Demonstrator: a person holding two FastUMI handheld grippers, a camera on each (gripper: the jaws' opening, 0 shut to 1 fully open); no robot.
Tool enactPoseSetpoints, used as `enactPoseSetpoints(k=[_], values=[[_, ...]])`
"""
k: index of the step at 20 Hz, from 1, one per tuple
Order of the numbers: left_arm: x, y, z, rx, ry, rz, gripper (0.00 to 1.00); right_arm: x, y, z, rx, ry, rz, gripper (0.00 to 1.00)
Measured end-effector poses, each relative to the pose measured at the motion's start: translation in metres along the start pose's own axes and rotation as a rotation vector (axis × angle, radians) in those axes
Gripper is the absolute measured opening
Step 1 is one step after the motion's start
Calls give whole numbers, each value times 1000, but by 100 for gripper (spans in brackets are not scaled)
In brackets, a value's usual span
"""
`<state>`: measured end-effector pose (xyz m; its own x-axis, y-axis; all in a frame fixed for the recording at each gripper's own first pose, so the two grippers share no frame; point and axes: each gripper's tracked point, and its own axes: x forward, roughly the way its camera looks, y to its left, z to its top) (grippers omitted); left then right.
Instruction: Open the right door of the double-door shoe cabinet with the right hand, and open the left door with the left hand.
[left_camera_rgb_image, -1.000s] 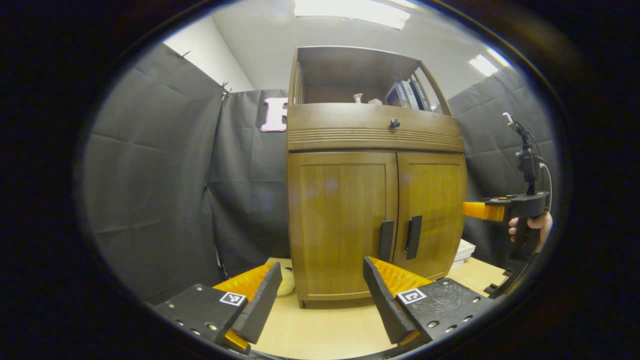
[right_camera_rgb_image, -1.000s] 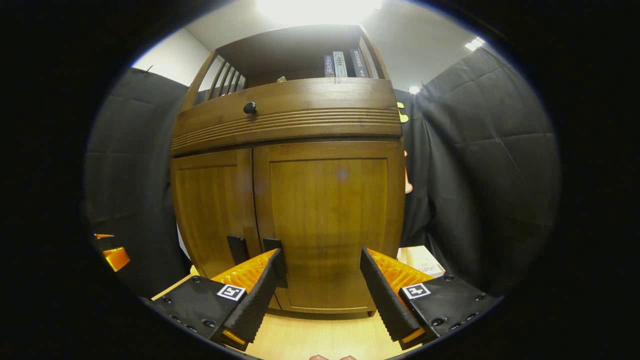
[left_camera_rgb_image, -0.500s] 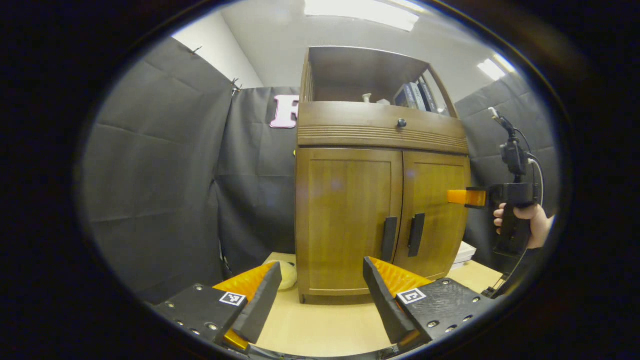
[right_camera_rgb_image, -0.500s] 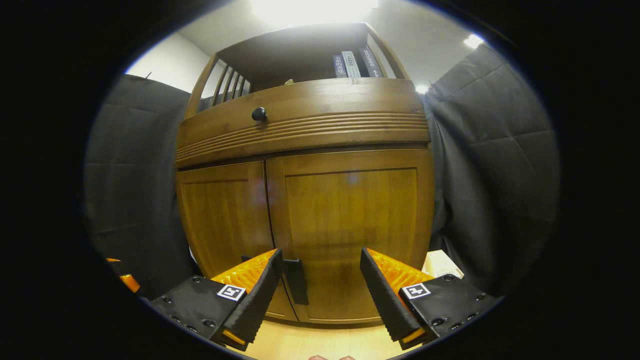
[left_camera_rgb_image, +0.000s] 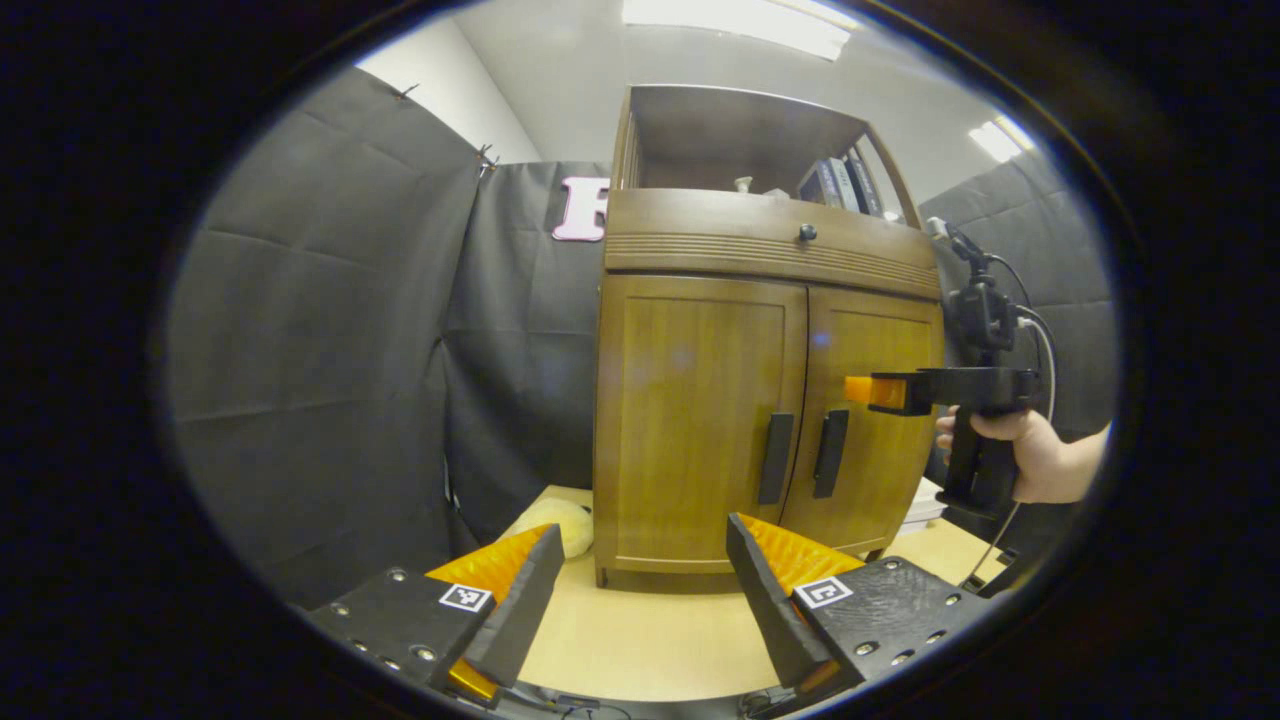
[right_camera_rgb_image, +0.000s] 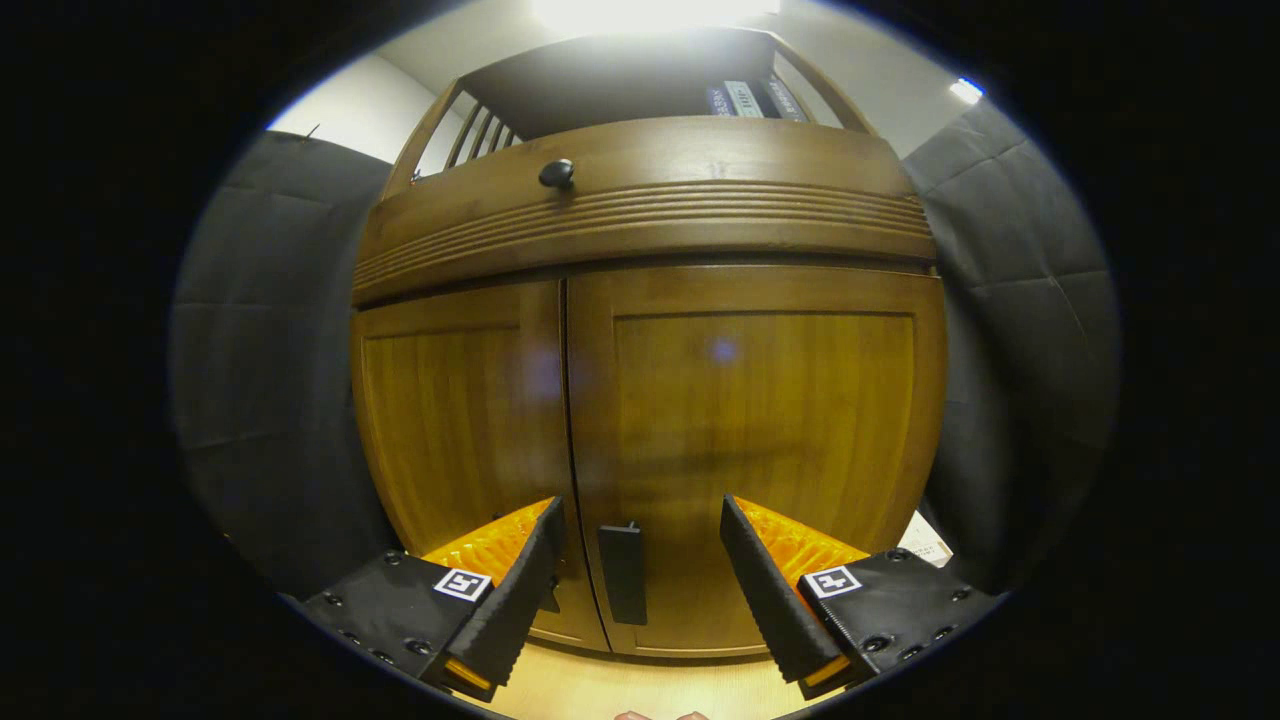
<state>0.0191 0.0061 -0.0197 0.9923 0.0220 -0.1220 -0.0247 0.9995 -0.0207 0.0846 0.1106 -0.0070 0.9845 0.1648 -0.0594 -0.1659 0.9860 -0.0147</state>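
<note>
The shoe cabinet (left_camera_rgb_image: 765, 400) is being seen standing upright on the pale wooden surface (left_camera_rgb_image: 650, 640), against the dark cloth wall of the booth. Both of its doors are being kept closed: the left door (left_camera_rgb_image: 700, 420) and the right door (left_camera_rgb_image: 870, 420) are meeting at the middle seam, each with a dark vertical handle just beside that seam. The left handle (left_camera_rgb_image: 775, 458) and the right handle (left_camera_rgb_image: 830, 453) are being shown untouched.

In the left gripper view, the left claw (left_camera_rgb_image: 640, 600) is being held well back from the cabinet, low over the surface, with its fingers spread apart and nothing between them. The right claw (left_camera_rgb_image: 862, 390) is being carried by a hand (left_camera_rgb_image: 1020, 455) at the right of that view, level with the upper half of the right door and pointed toward it; whether it is touching the door cannot be told.

In the right gripper view, the right claw (right_camera_rgb_image: 640, 590) is being presented close to the cabinet front, its fingers set apart, with the right handle (right_camera_rgb_image: 622, 572) lying between them but not being gripped. A drawer knob (right_camera_rgb_image: 556, 173) is being seen above the doors, and books (left_camera_rgb_image: 835, 185) are being kept on the open top shelf. A pale rounded object (left_camera_rgb_image: 555, 522) is lying on the surface beside the cabinet's left foot.
</note>
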Motion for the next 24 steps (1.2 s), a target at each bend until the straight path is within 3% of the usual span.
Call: enactPoseSetpoints(k=[7,14,22,24], values=[[16,11,0,-31,40,76,96,30,6,-40,0,83,-39,92],[20,4,2,-20,86,90,96,50,7,-60,-15,111,-62,93],[24,7,11,-42,116,35,96,62,10,-71,23,135,-82,36],[22,7,7,-44,112,27,96,62,11,-71,23,132,-73,34]])
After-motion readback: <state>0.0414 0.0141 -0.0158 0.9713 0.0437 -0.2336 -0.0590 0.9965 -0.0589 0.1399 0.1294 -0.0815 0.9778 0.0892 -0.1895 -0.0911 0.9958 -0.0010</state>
